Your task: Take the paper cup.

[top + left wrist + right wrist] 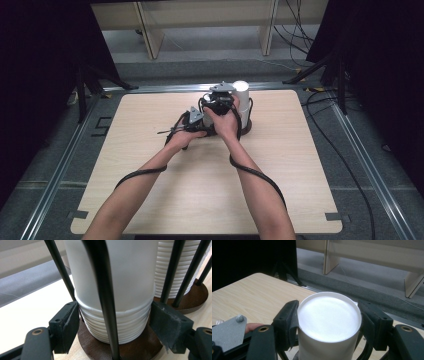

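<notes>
The right tongs (pixel 329 315) are clamped across the top of the uppermost cup (pixel 329 320), both pads pressed against its rim at either side. The left tongs (pixel 115 322) sit lower, at the ribbed rims of the nested cup stack (pixel 116 325); their pads stand at the ribs on both sides, the right one touching, the left one so near that I cannot tell whether it presses. Judging from this, the step in hand is peeling one cup off the stack: the low tongs hold the rest down while the high tongs lift.

To do it well, the lift should probably go straight up along the black guide rods (pixel 105 297), without tilt, since a canted cup could jam against them. The low grip likely has to firm up on the ribs first, or the whole stack may rise together. A gentle squeeze on top seems wise; thin cups crush easily.

In the high view both hands (pixel 220 120) meet at the holder near the bench's (pixel 150 200) far edge, about midway along it.

Count: two tongs, two cup stacks, the second stack (pixel 175 267) on its own round dark wooden base (pixel 195 297) just beside the first base (pixel 100 350). At least five rods show; the cups in each stack are too many and too close to count.
</notes>
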